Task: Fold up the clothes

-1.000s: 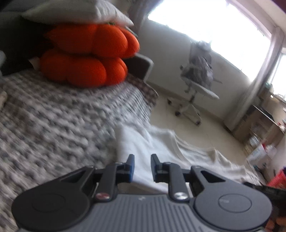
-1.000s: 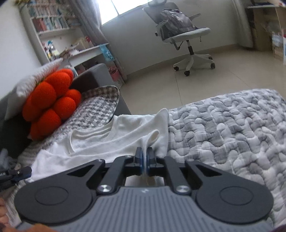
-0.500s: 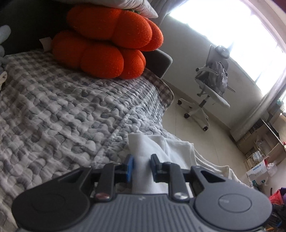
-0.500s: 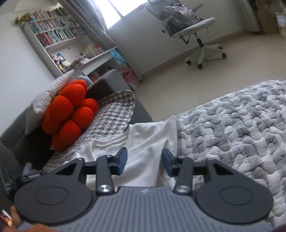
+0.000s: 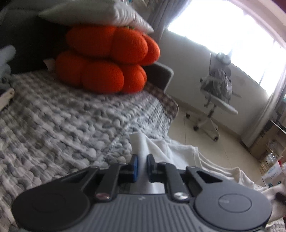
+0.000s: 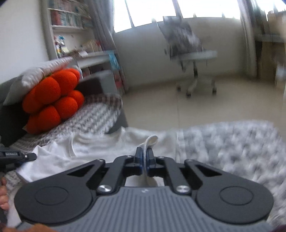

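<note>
The right gripper (image 6: 144, 157), whose jaws stood wide apart over the white garment (image 6: 100, 149) half a second ago, has now clamped onto a raised fold of it. The left gripper (image 5: 142, 166) is closing its jaws, narrower than a moment ago, around a bunched ridge of the same cloth at the edge of the grey quilted bed (image 5: 62, 125).

My view: shirt (image 6: 100, 149) spread on quilt (image 6: 232, 146), near bed edge. Cushion (image 5: 107, 58) behind it at quilt's far end, pillow (image 5: 100, 12) on top. Office chair (image 6: 189, 53) on floor (image 6: 160, 107) beyond bed. Bookshelf (image 6: 71, 26) behind cushion, against wall.
</note>
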Motion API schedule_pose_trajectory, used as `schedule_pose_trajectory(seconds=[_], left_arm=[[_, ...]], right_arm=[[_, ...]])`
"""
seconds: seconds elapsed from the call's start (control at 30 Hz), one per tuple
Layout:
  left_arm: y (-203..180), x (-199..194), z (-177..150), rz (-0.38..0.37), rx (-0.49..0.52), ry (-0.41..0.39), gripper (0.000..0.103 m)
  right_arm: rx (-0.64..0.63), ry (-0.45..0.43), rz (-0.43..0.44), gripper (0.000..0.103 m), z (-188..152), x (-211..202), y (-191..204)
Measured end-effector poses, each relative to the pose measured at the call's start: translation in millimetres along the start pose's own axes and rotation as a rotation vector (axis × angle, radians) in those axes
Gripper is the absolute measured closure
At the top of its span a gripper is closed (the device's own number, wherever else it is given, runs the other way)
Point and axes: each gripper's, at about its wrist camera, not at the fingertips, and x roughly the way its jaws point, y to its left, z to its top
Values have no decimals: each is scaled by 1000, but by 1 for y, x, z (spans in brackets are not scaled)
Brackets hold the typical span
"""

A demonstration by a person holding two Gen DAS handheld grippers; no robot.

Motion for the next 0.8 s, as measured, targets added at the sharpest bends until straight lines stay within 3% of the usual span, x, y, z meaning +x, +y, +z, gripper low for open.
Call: schedule_pose_trajectory(seconds=[0.1, 0.3, 0.37, 0.5, 0.57, 0.8], left_arm=[[-5, -4, -4, 41, 24, -39, 92], [-5, 1, -4, 78, 26, -7, 91], [-3, 0, -4, 82, 18, 1, 86], [-6, -13, 1, 84, 31, -21, 78], [-8, -20, 5, 80, 34, -38, 67], [-24, -38, 15, 11, 52, -39, 65]], right_arm=[[-39, -41, -53, 98, 3, 2, -1], [-93, 144, -118, 97, -12, 45, -5], [-97, 141, -132, 94, -10, 46, -2], [-89, 107, -154, 80, -4, 38, 3], [-92, 84, -140, 49, -1, 33, 11], [-133, 34, -52, 48, 7, 19, 48]])
